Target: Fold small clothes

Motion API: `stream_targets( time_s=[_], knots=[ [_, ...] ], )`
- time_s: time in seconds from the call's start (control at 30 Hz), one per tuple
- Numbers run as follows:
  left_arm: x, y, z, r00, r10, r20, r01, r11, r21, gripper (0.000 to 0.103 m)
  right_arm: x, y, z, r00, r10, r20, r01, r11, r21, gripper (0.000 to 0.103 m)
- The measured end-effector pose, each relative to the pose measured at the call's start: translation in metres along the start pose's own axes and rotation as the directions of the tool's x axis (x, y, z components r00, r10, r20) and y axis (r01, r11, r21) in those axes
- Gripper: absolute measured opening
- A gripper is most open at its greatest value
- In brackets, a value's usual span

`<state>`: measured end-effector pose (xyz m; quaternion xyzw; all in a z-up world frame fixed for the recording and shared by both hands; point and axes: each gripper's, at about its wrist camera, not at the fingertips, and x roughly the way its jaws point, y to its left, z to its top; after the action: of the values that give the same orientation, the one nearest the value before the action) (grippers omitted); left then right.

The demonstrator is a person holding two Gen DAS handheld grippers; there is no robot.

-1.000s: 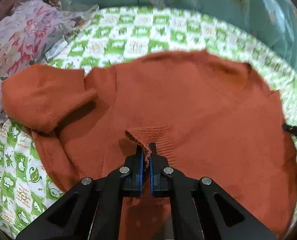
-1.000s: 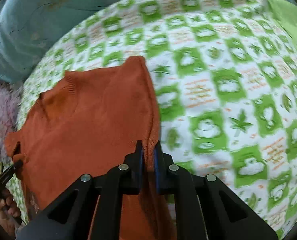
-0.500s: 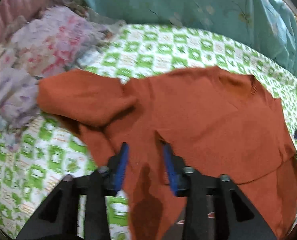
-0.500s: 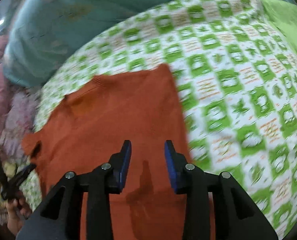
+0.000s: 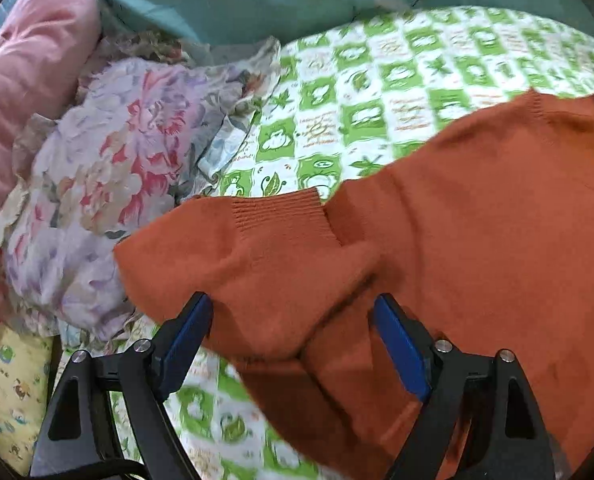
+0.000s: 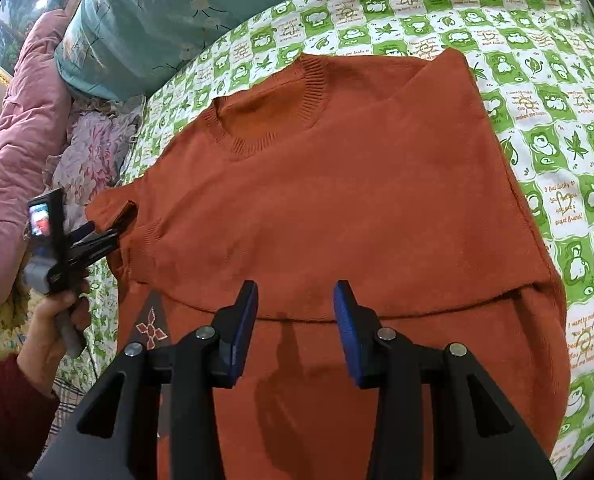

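Note:
An orange knit sweater (image 6: 337,200) lies flat on the green-and-white checked bedsheet (image 6: 557,120), collar at the far side, its lower part folded up over the body. My right gripper (image 6: 295,316) is open and empty just above the folded edge. In the left wrist view the sweater's left sleeve (image 5: 265,248) lies bunched, cuff toward the body. My left gripper (image 5: 293,320) is open with the sleeve fabric between its fingers, not clamped. The left gripper also shows in the right wrist view (image 6: 97,232) at the sleeve.
A floral cloth pile (image 5: 105,184) and a pink quilt (image 5: 29,92) lie to the left of the sweater. A teal pillow (image 6: 145,28) sits at the head of the bed. The sheet extends to the right of the sweater.
Both grippers have opened and let go of the sweater's hem, leaving it folded up. The left gripper has swung left to the sleeve. The right has pulled back.

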<state>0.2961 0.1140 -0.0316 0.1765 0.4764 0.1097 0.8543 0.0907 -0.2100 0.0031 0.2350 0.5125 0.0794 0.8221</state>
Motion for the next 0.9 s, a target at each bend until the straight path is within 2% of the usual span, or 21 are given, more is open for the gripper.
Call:
stream_targets(
  time_s=[0.07,0.1,0.13,0.2,0.3,0.37,0.47,0.6,0.7,0.9],
  knots=[
    [0.009,0.007,0.005,1.0,0.002,-0.015,-0.002,1.0,-0.025,0.047,-0.001,0.0,0.001,1.0,-0.003,0.006,0.003,1.0,0.004,0.041],
    [0.012,0.013,0.009,0.999,-0.019,-0.026,0.018,0.998,-0.053,0.019,-0.003,-0.002,0.001,1.0,-0.006,0.01,0.006,1.0,0.005,0.041],
    [0.013,0.023,0.012,0.997,-0.064,-0.032,0.061,0.993,-0.097,0.01,-0.004,-0.003,0.001,1.0,-0.009,0.013,0.009,1.0,0.006,0.041],
    [0.004,0.038,0.016,0.991,-0.132,0.005,0.131,0.976,-0.171,0.007,-0.007,-0.007,0.001,1.0,-0.013,0.024,0.013,1.0,0.011,0.041],
    [-0.026,0.049,0.019,0.967,-0.232,0.104,0.251,0.941,-0.227,0.005,-0.008,-0.011,0.0,0.999,-0.017,0.037,0.016,1.0,0.019,0.041],
    [-0.049,0.046,0.021,0.944,-0.287,0.164,0.319,0.922,-0.219,0.004,-0.008,-0.012,0.0,0.999,-0.011,0.042,0.01,1.0,0.019,0.041],
    [-0.079,0.03,0.026,0.895,-0.385,0.226,0.429,0.882,-0.194,0.004,-0.008,-0.011,-0.001,0.999,-0.005,0.045,0.004,1.0,0.014,0.041],
    [-0.113,-0.018,0.031,0.829,-0.501,0.249,0.539,0.835,-0.113,0.004,-0.012,-0.014,-0.003,0.998,-0.001,0.058,0.0,1.0,0.029,0.041],
    [-0.131,-0.073,0.03,0.776,-0.587,0.232,0.611,0.791,-0.041,0.004,-0.018,-0.021,-0.004,0.997,-0.015,0.075,0.011,0.999,0.05,0.041],
    [-0.15,-0.167,0.024,0.702,-0.69,0.175,0.69,0.72,0.074,0.004,-0.036,-0.049,-0.006,0.989,-0.08,0.123,0.064,0.989,0.134,0.041]
  ],
)
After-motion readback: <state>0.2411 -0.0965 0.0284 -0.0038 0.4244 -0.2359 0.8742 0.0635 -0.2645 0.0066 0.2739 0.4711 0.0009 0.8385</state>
